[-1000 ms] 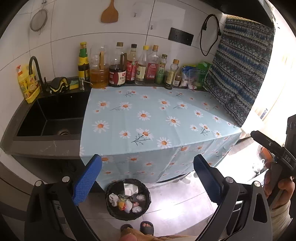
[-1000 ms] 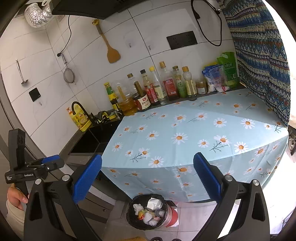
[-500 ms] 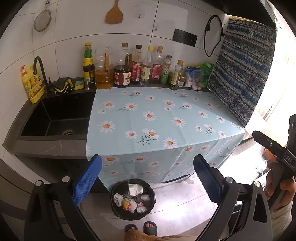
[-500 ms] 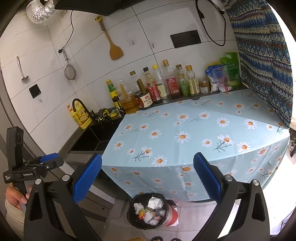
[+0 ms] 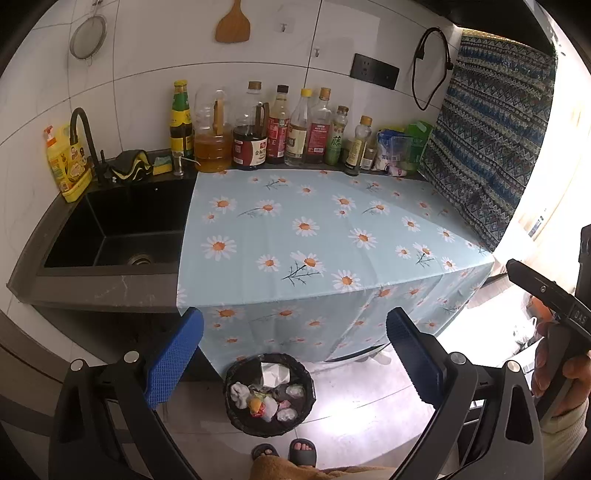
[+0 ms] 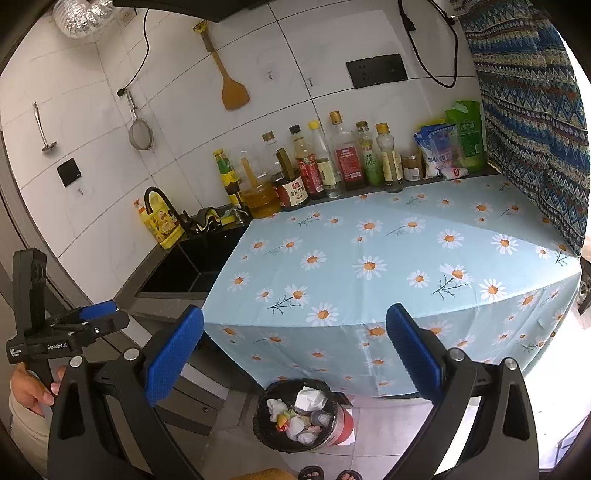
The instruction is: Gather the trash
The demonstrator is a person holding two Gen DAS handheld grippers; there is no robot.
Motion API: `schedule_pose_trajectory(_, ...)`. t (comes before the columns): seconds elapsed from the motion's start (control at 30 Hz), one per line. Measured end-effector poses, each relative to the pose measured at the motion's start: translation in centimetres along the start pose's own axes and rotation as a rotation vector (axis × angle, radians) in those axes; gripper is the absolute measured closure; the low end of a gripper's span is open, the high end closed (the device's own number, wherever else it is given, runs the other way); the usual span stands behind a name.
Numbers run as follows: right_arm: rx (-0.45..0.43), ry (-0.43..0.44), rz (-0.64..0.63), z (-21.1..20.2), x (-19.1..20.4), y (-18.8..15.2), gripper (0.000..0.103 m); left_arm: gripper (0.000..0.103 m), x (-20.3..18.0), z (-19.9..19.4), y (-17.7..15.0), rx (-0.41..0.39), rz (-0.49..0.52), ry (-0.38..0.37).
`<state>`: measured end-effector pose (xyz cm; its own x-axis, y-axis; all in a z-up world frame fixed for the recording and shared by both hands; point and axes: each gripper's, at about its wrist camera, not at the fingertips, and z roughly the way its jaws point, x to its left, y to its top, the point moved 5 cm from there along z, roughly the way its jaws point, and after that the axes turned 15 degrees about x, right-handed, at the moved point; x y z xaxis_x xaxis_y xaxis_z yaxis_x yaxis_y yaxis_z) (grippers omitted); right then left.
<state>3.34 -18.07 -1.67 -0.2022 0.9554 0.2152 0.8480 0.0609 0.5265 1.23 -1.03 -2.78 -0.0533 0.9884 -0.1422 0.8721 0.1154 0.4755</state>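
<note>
The counter [image 5: 317, 236], draped in a pale blue daisy cloth, filled both views and carried nothing on its open middle. Along its back edge stood a row of sauce and oil bottles [image 5: 280, 129], with packets [image 6: 448, 142] at the right end beside a patterned blue curtain [image 5: 491, 140]. To the left lay the black sink [image 5: 122, 225]; only the left wrist view looked down into it far enough to show the drain, while the right wrist view caught just a slice of the basin [image 6: 192, 266]. The right wrist view alone showed a silver duct [image 6: 81, 14], a ladle [image 6: 42, 127] and a small dark wall plate [image 6: 68, 171] on the tiles.

On the floor in front of the counter stood the black trash bin [image 5: 269, 395], holding crumpled tissue and wrappers [image 5: 267, 397]. In the right wrist view a red object [image 6: 343, 421] showed just behind the bin [image 6: 295, 415]; the left wrist view hid it.

The left tongs [image 5: 294, 358] were spread wide and held nothing, hanging above the bin. The right tongs [image 6: 294, 358] were likewise spread and held nothing. Each camera saw the other tool at its edge: the right one gripped by a hand [image 5: 557, 373], the left one by a hand [image 6: 29, 391].

Sandalled toes [image 5: 291, 450] showed at the bottom of both views.
</note>
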Motion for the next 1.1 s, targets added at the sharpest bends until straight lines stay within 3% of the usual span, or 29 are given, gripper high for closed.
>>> schedule_pose_trajectory(1.1, 0.023, 0.005, -0.002, 1.1, 0.9, -0.3, 0.005, 0.007, 0.6, -0.1, -0.2, 0.005, -0.005, 0.008)
